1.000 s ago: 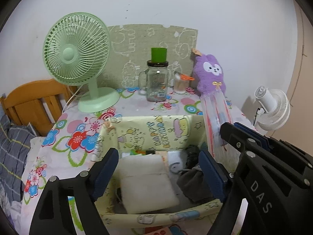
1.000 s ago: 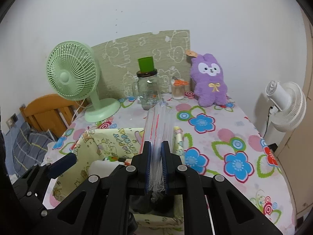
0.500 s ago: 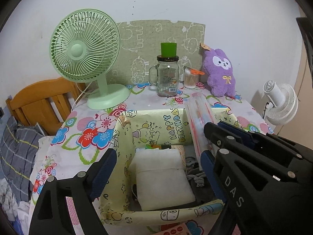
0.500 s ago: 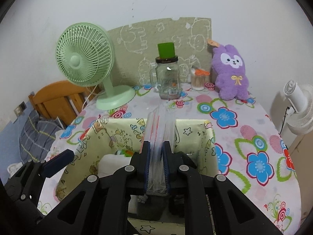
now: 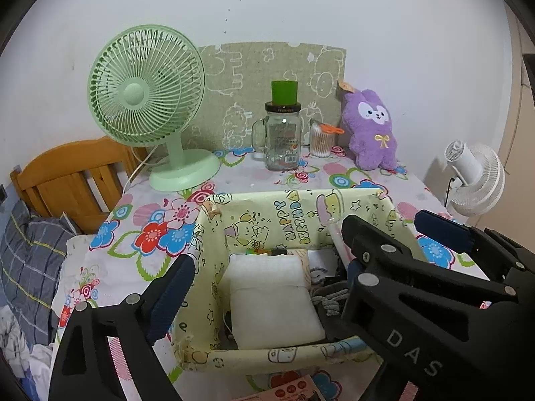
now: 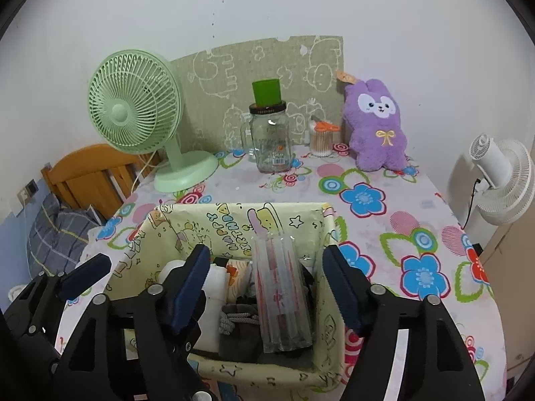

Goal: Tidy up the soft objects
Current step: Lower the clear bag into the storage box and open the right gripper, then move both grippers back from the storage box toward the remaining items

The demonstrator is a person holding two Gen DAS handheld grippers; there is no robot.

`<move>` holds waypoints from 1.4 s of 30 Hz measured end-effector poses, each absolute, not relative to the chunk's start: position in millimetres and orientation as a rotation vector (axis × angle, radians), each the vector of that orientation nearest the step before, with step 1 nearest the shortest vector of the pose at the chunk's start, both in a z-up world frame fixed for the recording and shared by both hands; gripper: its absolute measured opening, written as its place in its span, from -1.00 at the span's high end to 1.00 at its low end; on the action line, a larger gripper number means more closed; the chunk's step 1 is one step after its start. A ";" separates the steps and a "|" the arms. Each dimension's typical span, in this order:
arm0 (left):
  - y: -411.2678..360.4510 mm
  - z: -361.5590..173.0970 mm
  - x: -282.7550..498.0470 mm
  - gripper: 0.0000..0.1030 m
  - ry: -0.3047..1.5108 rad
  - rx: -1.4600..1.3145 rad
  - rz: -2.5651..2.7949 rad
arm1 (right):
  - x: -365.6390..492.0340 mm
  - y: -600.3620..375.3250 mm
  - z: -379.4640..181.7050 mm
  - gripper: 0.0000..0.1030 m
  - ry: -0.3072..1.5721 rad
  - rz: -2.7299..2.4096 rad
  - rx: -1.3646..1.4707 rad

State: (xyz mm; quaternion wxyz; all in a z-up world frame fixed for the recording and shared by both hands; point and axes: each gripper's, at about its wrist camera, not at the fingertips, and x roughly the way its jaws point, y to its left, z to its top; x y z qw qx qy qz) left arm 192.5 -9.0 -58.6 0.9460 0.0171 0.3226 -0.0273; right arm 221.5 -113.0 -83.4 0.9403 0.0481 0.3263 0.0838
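Since my right gripper (image 6: 267, 284) has just been opening off the clear plastic sleeve (image 6: 284, 287) standing in the storage box (image 6: 187, 220) near its right wall, and my left gripper (image 5: 267, 287) has also just been widening and holds nothing, I judge this sleeve light, slippery and easy to crumple, best pinched low by its flat sides.

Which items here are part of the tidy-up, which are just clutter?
Job:
- yellow box
- clear plastic pack, leaning inside it
- white pad
- grey cord bundle
- purple plush, possibly next

Bystanders:
- green fan
- glass jar
- swab pot
- white fan

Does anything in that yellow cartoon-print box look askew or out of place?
Yes. The clear plastic sleeve with red print stands tilted inside the yellow cartoon-print box, leaning over dark items, its top poking up towards the rim rather than lying flat.
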 end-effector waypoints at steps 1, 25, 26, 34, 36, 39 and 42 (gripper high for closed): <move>-9.4 -57.1 190.2 -0.84 0.653 0.034 -0.057 | 219.3 -113.7 -82.0 -0.52 0.663 0.168 0.098; -18.1 -25.8 125.4 -0.94 0.546 0.057 -0.085 | 145.5 -120.1 -46.4 -0.94 0.563 0.151 0.088; -18.0 -25.3 122.6 -0.94 0.544 0.056 -0.086 | 142.9 -120.2 -45.5 -0.94 0.560 0.149 0.088; -19.3 -21.9 101.1 -0.94 0.530 0.057 -0.098 | 116.4 -122.6 -40.5 -0.96 0.535 0.149 0.088; -19.4 -22.3 95.7 -0.94 0.528 0.053 -0.103 | 109.8 -123.1 -39.9 -0.97 0.530 0.147 0.087; -20.5 -22.9 88.8 -0.94 0.527 0.051 -0.107 | 100.8 -123.2 -38.6 -1.00 0.517 0.147 0.083; -20.8 -23.2 81.9 -0.94 0.524 0.050 -0.111 | 91.4 -123.5 -38.6 -1.00 0.509 0.146 0.080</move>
